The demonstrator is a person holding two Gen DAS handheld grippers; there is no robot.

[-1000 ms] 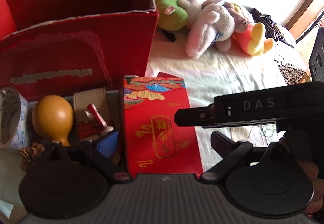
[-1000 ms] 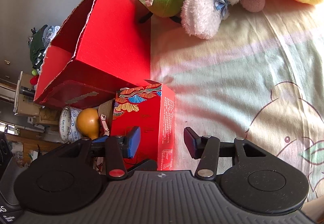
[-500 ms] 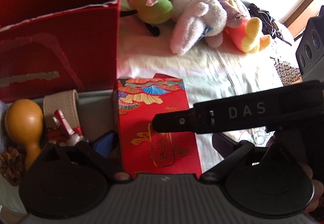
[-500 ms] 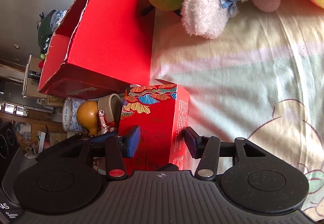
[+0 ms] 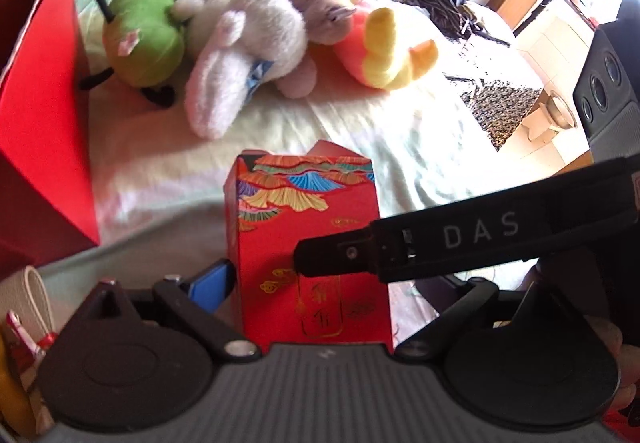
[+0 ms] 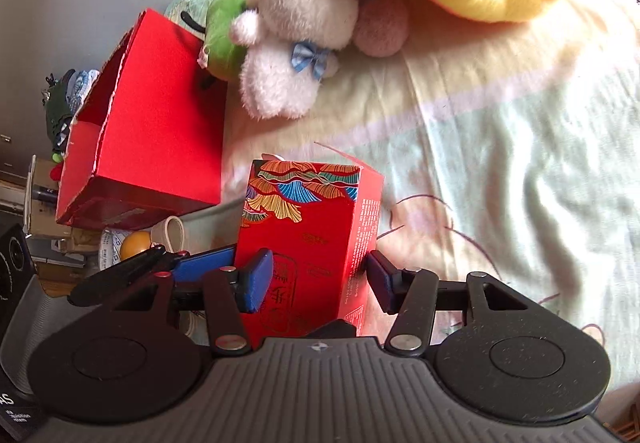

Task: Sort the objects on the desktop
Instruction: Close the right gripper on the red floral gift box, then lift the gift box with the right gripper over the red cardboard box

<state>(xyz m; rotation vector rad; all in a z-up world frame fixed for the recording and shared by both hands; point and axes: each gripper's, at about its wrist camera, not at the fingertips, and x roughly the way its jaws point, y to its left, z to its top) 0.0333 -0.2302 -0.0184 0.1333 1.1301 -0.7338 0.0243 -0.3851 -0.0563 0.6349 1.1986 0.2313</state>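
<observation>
Red gift carton (image 6: 308, 243), a tall rectangular cardboard box printed with fan-shaped clouds in gold, blue and orange and a gold cartouche of characters, stands upright on a pale, wrinkled bedsheet (image 6: 500, 171) between the two handheld grippers. Right gripper (image 6: 316, 279) brackets the carton's lower part, its blue-padded left finger (image 6: 256, 283) lying against the printed front and its dark right finger (image 6: 378, 277) at the carton's red side edge; the jaws are spread about the box's width, though whether they press it firmly cannot be told. Left gripper (image 5: 320, 291) faces the same carton (image 5: 308, 239) from the front, one blue pad (image 5: 212, 285) just beside the box's left edge, its other finger hidden behind the black DAS-lettered arm of the right tool (image 5: 460, 243), so its grip cannot be judged. To the left sits a large open red cardboard box (image 6: 152, 123) with torn, ragged rims. Behind it all lies a heap of plush toys: a round green one (image 5: 140, 39), a fluffy white rabbit (image 5: 248, 43) with a blue bow, and a smooth yellow and orange duck (image 5: 384, 51). A cream leather roll (image 5: 36, 295) and a smooth orange gourd (image 6: 134, 243) crowd the near-left corner
</observation>
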